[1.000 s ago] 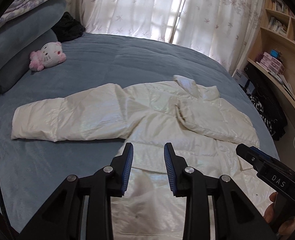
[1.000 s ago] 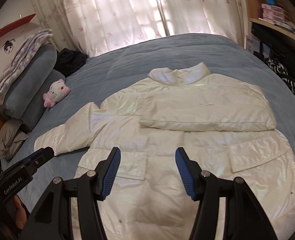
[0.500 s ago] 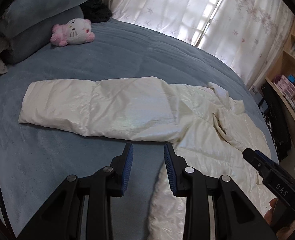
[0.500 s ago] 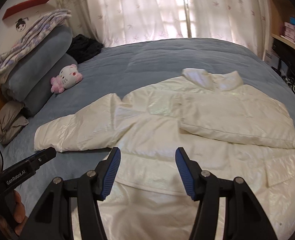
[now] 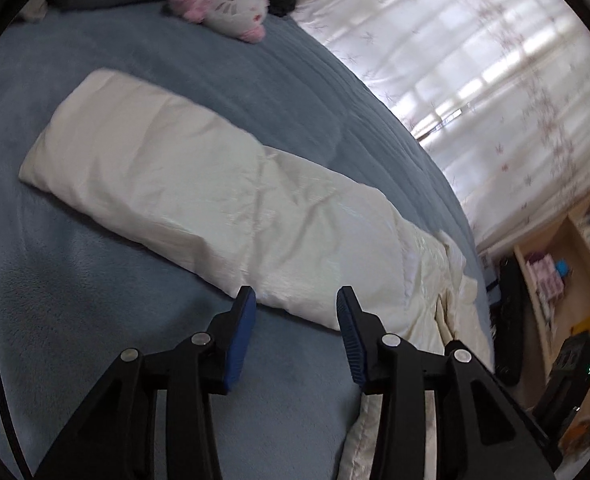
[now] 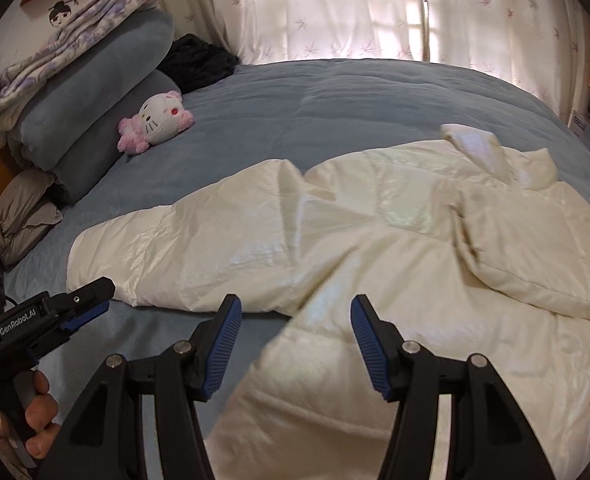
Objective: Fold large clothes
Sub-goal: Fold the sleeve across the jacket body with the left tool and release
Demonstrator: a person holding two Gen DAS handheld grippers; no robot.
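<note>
The right wrist view shows the collar (image 6: 479,148) and body of the white jacket (image 6: 375,240) spread on the bed (image 6: 295,120); the left wrist view shows mainly its long sleeve (image 5: 199,188) stretched toward the pillow end. The left gripper (image 5: 295,304) has just been opening; its jaws are apart above the sleeve's near edge, holding nothing. The right gripper (image 6: 293,312) is spread over the jacket, holding nothing.

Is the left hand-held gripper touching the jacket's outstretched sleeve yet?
Cannot tell. In the left wrist view the left hand-held gripper has open jaws, just widened, with tips overlapping the white puffer jacket sleeve edge; nothing is pinched, but neither contact nor gap shows plainly.
</note>
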